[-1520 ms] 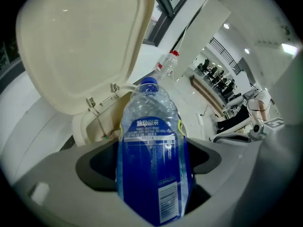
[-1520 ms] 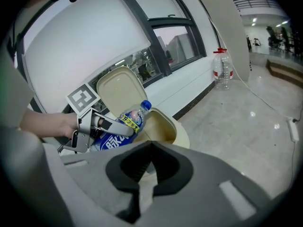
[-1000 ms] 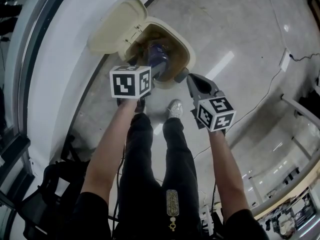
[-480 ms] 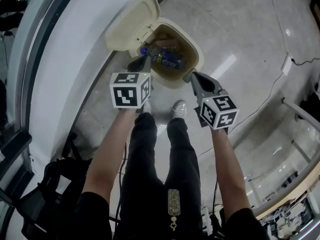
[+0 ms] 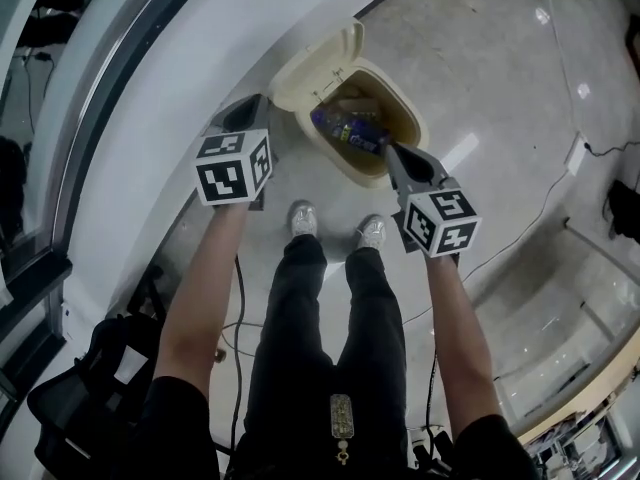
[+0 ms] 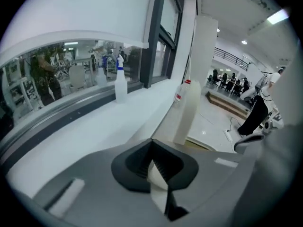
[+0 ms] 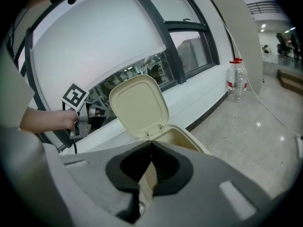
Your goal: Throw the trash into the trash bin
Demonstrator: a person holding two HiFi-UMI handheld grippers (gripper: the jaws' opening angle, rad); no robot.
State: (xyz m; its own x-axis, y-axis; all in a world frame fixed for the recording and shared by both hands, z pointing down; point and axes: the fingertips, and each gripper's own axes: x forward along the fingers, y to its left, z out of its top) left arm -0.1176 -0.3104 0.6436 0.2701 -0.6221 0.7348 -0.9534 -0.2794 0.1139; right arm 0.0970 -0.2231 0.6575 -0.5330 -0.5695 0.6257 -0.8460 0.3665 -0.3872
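Note:
The beige trash bin [image 5: 398,96] stands on the floor with its lid [image 5: 312,66] flipped up against the white ledge. A purple-blue packet [image 5: 350,128] lies inside it on other trash. My left gripper [image 5: 250,103] is shut and empty, off to the bin's left over the ledge. In the left gripper view the jaws [image 6: 152,142] meet with nothing between them, and the lid [image 6: 190,112] shows edge-on. My right gripper [image 5: 392,150] hangs at the bin's near right rim, shut and empty. Its own view looks at the lid [image 7: 138,105] and rim [image 7: 187,139].
A curved white ledge [image 5: 150,98] under dark-framed windows runs along the left. A spray bottle [image 6: 120,82] stands on the ledge and a water bottle [image 7: 236,82] on the floor by the wall. The person's feet [image 5: 303,220] stand just before the bin. A cable [image 5: 530,203] trails at right.
The left gripper let the purple packet drop into the bin, shut its jaws, and drew back up and left over the ledge. The right gripper rose a little beside the bin.

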